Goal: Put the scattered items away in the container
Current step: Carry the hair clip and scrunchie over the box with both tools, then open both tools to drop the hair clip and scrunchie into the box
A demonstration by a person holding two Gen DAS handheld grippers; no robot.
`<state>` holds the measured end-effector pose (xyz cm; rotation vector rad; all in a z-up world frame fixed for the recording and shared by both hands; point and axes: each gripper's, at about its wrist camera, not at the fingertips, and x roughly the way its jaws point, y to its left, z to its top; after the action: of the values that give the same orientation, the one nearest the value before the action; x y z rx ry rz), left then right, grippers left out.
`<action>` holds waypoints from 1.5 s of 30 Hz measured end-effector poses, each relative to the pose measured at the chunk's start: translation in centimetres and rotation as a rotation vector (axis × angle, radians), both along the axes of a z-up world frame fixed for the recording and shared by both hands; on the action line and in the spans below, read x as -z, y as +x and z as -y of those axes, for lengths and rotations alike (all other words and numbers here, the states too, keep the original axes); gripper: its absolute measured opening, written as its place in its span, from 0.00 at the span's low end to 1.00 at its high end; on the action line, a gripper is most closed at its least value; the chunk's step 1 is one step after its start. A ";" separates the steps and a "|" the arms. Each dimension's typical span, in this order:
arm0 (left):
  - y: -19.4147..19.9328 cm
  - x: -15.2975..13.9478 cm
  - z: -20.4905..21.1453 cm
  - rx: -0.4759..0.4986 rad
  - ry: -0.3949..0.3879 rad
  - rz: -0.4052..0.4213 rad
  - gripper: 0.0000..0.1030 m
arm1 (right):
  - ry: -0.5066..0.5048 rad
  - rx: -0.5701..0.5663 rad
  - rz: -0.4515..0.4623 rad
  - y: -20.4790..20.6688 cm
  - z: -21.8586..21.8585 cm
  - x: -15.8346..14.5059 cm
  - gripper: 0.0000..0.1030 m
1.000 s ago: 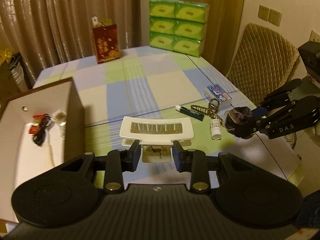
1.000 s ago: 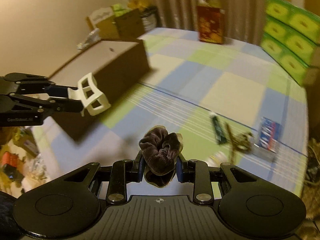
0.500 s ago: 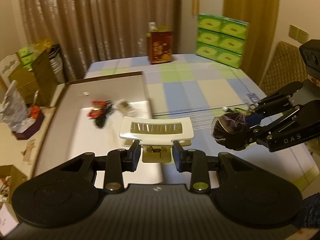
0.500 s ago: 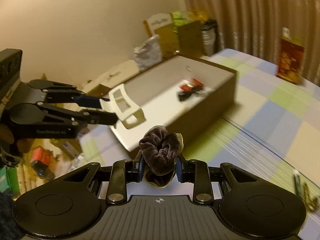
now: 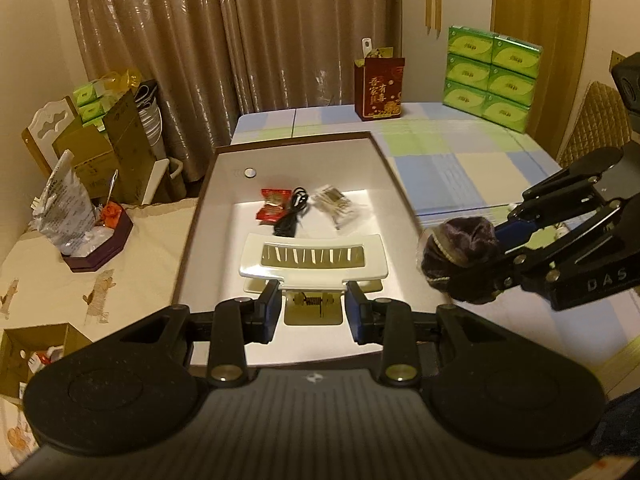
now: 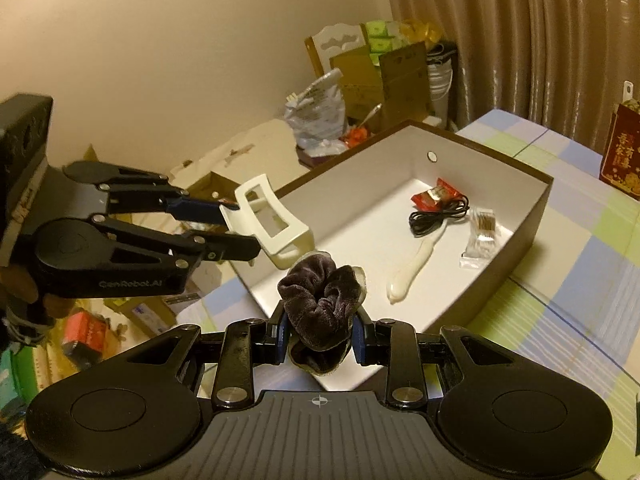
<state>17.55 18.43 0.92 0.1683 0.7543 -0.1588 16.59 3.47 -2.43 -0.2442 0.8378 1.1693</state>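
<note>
Hair clip (image 5: 313,258): cream plastic, smooth, semi-gloss; small metal spring at hinge. Scrunchie (image 6: 320,298): dark plush velvet-like cloth, soft nap. Box (image 6: 538,210): card, matt white inside, brown outside. Grippers: matt black plastic w/ metal pins. Tablecloth (image 5: 460,152): woven check cloth.

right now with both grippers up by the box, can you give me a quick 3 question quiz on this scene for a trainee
1. True or false: the right gripper is shut on a dark velvet scrunchie.
2. What does the left gripper hold? A) white hair claw clip B) black cable C) red packet
3. Fill in: the black cable lies inside the ____.

Key:
1. True.
2. A. The black cable and the red packet lie loose in the box, along with a clear packet.
3. box.
</note>
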 end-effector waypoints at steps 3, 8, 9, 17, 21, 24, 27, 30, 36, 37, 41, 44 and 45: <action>1.1 0.4 -1.0 0.007 0.009 -0.014 0.28 | -0.028 0.020 0.022 0.5 -1.6 0.7 0.27; 3.5 1.4 -2.3 0.024 0.016 -0.039 0.28 | -0.087 0.053 0.067 2.4 -3.8 2.2 0.27; 4.0 1.6 -2.5 0.032 0.016 -0.045 0.28 | -0.101 0.063 0.070 3.0 -4.3 2.6 0.27; 10.0 4.1 -3.1 0.082 -0.008 -0.114 0.28 | -0.172 0.132 0.058 8.5 -7.4 5.1 0.27; 13.4 5.8 -3.2 0.085 0.001 -0.156 0.28 | -0.215 0.146 0.053 11.1 -9.0 6.3 0.27; 15.5 7.0 -3.2 0.089 0.006 -0.188 0.28 | -0.250 0.147 0.058 12.5 -9.9 7.2 0.27; 17.3 8.2 -3.3 0.085 0.009 -0.215 0.28 | -0.287 0.151 0.069 13.5 -10.9 7.9 0.27; 18.6 9.2 -3.2 0.081 0.018 -0.235 0.28 | -0.320 0.155 0.072 14.3 -11.6 8.6 0.27; 20.5 10.9 -2.8 0.079 0.045 -0.250 0.28 | -0.362 0.160 0.098 15.0 -12.4 9.4 0.32; 20.8 11.1 -2.7 0.075 0.048 -0.251 0.28 | -0.367 0.160 0.094 15.1 -12.5 9.6 0.38; 21.5 12.1 -2.6 0.072 0.063 -0.263 0.28 | -0.362 0.147 0.094 15.3 -12.5 9.9 0.53; 21.6 12.3 -2.8 0.067 0.067 -0.267 0.30 | -0.352 0.124 0.103 14.9 -12.4 9.5 0.62; 21.5 12.2 -3.0 0.065 0.063 -0.269 0.31 | -0.346 0.114 0.104 14.7 -12.3 9.3 0.64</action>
<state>39.09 21.39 -11.31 0.2342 1.0229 -0.2225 31.28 15.79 -11.75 -0.5295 0.9472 0.8936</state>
